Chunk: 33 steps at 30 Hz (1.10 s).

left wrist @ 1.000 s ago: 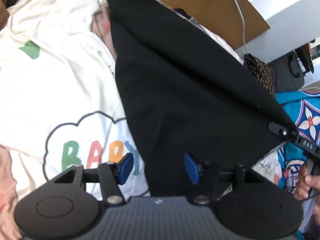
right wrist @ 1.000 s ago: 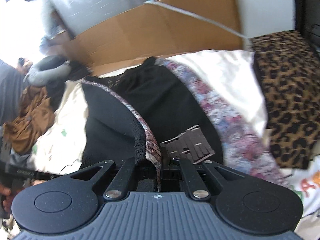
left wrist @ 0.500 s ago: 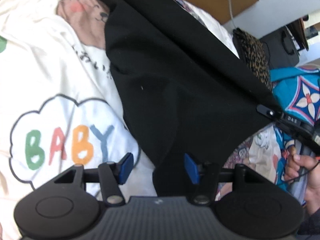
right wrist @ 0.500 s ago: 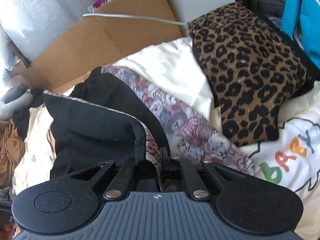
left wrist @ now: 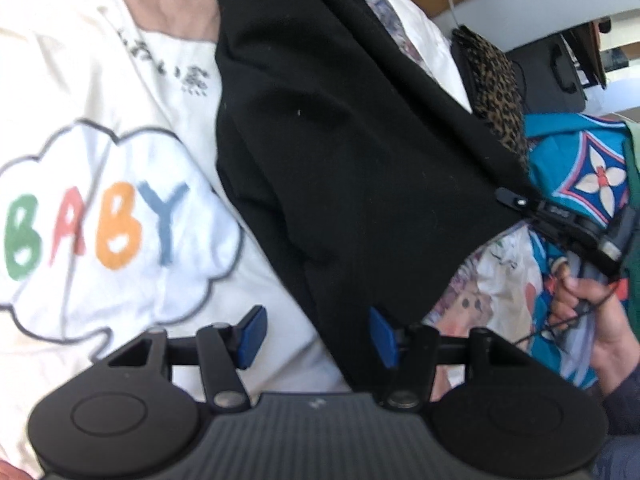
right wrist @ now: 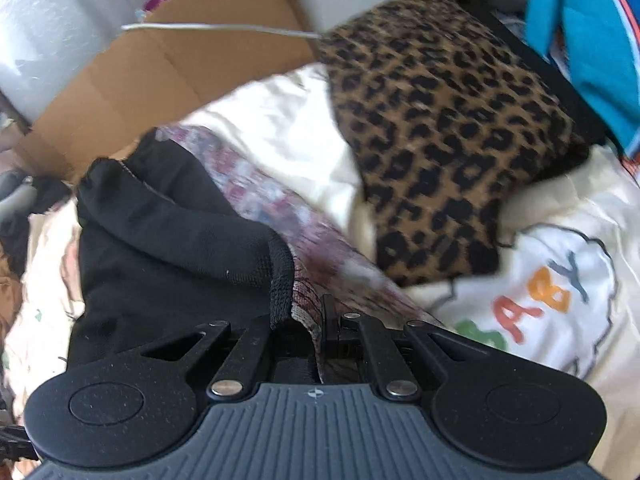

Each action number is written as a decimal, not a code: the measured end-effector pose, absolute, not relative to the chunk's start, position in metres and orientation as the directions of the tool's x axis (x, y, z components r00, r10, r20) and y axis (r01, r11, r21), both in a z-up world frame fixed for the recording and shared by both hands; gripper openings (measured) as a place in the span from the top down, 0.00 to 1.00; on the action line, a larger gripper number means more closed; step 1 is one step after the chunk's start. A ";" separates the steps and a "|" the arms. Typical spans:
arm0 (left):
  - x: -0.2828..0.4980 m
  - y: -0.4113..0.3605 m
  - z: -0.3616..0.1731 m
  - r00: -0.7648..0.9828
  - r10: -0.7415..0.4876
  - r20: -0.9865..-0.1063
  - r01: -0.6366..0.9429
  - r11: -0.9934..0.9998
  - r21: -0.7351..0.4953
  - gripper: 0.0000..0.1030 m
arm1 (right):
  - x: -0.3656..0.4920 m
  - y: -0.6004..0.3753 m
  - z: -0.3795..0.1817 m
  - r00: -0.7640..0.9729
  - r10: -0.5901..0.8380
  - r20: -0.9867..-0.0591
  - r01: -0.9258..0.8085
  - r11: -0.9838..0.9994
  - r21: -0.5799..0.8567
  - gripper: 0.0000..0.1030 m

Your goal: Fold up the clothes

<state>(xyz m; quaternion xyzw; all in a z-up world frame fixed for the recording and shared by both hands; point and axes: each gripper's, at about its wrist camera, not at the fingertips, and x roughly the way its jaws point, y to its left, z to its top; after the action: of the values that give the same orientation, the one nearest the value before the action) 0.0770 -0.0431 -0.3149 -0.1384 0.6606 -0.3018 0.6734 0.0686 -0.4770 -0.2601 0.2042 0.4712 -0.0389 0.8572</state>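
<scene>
Here the black garment (left wrist: pixel 352 152) ran from the top centre of my left wrist view down to the lower middle, draped over the white BABY-print sheet (left wrist: pixel 120 216). Its lower end disappeared behind my left gripper (left wrist: pixel 316 330), whose blue pads (left wrist: pixel 252 334) stood wide apart with nothing between them. My right gripper (right wrist: pixel 306 330) was clamped on the garment's hem, where a patterned lining (right wrist: pixel 304 304) showed; the fingertips themselves were buried in the fabric. In the left view that right gripper (left wrist: pixel 560 220) sat at the right edge, with my right hand (left wrist: pixel 592 320) partly cut off below it. The right wrist view was blurred, so the lining's print was hard to read. Compared with half a second earlier, the leopard-print cushion (right wrist: pixel 448 128) filled more of the upper right and the cardboard box (right wrist: pixel 168 68) had slid toward the upper left.
</scene>
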 end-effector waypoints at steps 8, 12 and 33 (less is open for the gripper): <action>0.069 -0.066 -0.328 -0.135 -0.618 -0.774 0.212 0.745 -0.632 0.45 | 0.056 -0.496 -0.280 0.529 0.147 -0.836 0.315 0.881 0.353 0.95; 0.068 -0.079 -0.331 -0.156 -0.645 -0.748 0.199 0.721 -0.663 0.49 | 0.049 -0.505 -0.282 0.544 0.158 -0.824 0.336 0.859 0.387 0.95; 0.058 -0.093 -0.339 -0.250 -0.621 -0.743 0.235 0.705 -0.669 0.98 | 0.048 -0.513 -0.285 0.532 0.154 -0.833 0.339 0.862 0.376 0.99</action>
<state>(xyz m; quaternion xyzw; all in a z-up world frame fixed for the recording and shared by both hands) 0.0578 -0.0927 -0.3391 -0.1371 0.7045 -0.3585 0.5970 0.0476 -0.5131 -0.2854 0.2565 0.4805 -0.0555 0.8368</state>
